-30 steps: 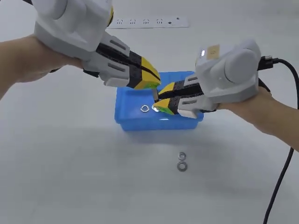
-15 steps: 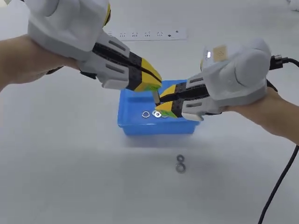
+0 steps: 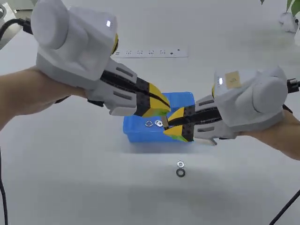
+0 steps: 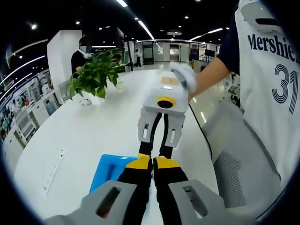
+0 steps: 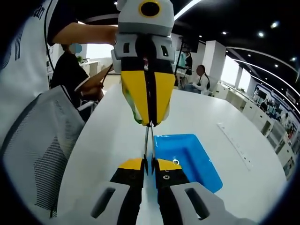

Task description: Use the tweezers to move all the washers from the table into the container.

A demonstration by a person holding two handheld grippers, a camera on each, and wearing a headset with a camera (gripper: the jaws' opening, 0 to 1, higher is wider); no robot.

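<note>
Gripping: left hand-held gripper and right hand-held gripper, both clamped on the tweezers.
Waiting: two washers on desk, nearside of right hand-held gripper; container under both tips.
Risk: opposing pulls could twist the tweezers loose.

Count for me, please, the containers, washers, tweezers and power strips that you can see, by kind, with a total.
Blue container: 1
Washers: 4 visible (2 in the container, 2 on the table)
Tweezers: 1
Power strip: 1
Total: 7
</note>
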